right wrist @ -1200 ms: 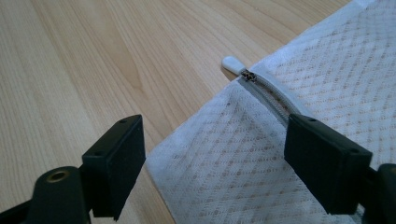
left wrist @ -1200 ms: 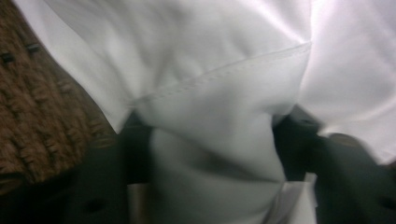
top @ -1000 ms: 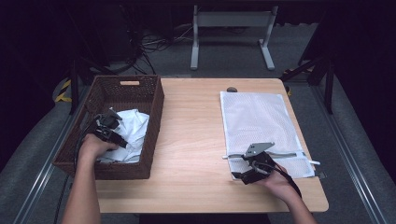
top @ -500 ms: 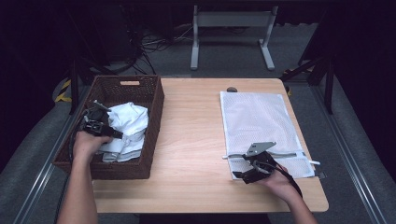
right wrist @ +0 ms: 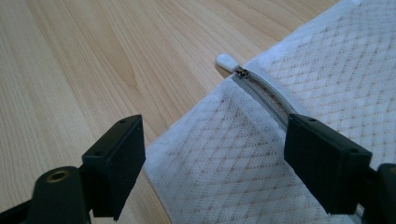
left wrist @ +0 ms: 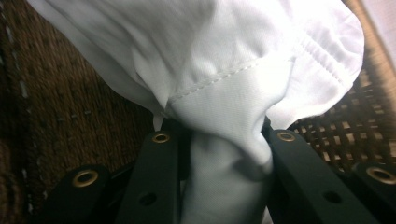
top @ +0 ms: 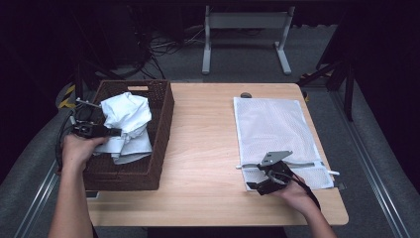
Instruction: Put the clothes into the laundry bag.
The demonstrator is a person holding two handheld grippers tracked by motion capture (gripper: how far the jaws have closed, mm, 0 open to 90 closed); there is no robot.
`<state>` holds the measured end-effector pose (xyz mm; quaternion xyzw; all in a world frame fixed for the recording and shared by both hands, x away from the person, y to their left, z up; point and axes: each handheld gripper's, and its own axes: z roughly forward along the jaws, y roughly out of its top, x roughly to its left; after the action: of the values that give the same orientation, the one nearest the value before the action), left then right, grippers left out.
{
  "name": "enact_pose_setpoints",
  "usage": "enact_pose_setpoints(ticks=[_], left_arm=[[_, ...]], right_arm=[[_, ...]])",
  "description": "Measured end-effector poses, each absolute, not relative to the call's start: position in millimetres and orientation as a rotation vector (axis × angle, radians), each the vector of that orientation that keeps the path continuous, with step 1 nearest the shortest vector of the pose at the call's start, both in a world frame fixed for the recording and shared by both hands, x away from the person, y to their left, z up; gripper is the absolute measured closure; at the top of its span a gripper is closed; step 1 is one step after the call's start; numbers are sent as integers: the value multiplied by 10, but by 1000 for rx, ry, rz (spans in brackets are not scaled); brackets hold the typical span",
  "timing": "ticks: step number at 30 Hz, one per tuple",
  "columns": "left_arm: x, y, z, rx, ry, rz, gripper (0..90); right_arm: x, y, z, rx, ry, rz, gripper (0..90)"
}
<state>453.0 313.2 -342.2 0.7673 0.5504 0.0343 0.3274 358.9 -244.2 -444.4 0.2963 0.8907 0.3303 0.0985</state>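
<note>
The work under way looks like moving laundry from the wicker basket (top: 158, 134) into the mesh laundry bag (top: 270, 124), and it seems to be at an early stage. The left gripper (top: 106, 132) is clamped on a bunched fold of the white garment (top: 126, 116); in the left gripper view the cloth (left wrist: 224, 102) is pinched tight between the two black jaws, which have just been closing on it. The bulk of the garment billows out ahead of the gripper's tips, with more trailing below them, and it hangs over the basket's inside, so the pick appears made but the carry across is not.

The right gripper (top: 257, 186) rests on the table at the near end of the mesh bag, its jaws wide apart and holding nothing. In the right gripper view the bag's corner (right wrist: 224, 154) lies between and beneath the jaws, and the zipper pull (right wrist: 229, 61) sits just ahead of them (the zip looks closed, though only a short stretch is visible).

Judging from this, what is left is most of the job: opening the bag, bringing the garment over and feeding it in, then perhaps zipping up.
</note>
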Motion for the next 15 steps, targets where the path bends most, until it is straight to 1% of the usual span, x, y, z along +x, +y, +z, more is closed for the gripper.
enact_pose_setpoints(ticks=[7,15], left_arm=[[4426,3102,-3040,1987,1371,158,744],[4360,3012,-2703,1961,1290,182,744]], right_arm=[[3591,-2438,-4444,876,2634,977,210],[3592,-2451,-4437,879,2630,982,210]])
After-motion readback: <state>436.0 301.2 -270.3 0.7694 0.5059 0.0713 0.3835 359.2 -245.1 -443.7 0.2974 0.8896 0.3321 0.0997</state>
